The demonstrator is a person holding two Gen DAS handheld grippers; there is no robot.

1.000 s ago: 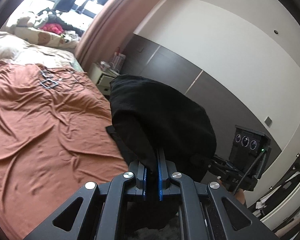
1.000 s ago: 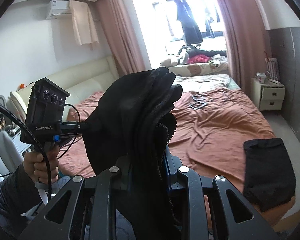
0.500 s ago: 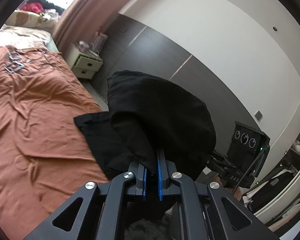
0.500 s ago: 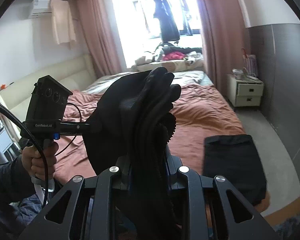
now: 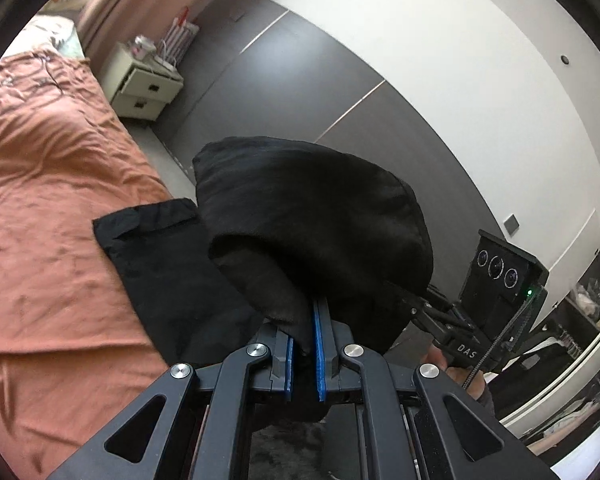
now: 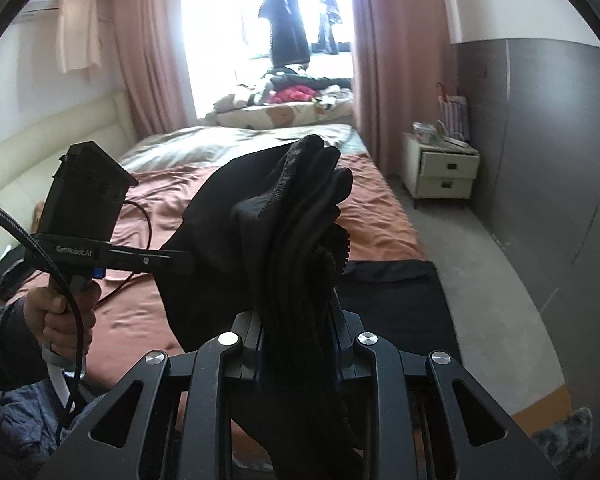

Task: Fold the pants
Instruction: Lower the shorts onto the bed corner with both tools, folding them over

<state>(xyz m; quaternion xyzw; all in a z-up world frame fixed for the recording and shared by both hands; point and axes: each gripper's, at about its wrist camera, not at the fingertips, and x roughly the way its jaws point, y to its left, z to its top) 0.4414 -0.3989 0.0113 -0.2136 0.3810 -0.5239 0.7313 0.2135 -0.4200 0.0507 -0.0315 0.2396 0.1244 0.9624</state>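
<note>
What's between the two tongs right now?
Black pants span the gap: the left tongs and the right tongs are each shut on a bunched end. The right wrist view shows it best; a folded black garment lies on the bed beyond.

**Bedroom in daylight**

Daylight is pouring through the window [image 6: 268, 28] between pink curtains [image 6: 148, 48]. A bed [image 6: 380, 216] in rust sheets is filling the room. A nightstand [image 6: 440, 172] with 2 drawers is standing against the grey wall [image 6: 540, 140].

Black pants [image 5: 320, 232], rust-orange bedsheet [image 5: 52, 208], cream nightstand [image 6: 440, 172], pink curtains [image 6: 148, 60].
</note>
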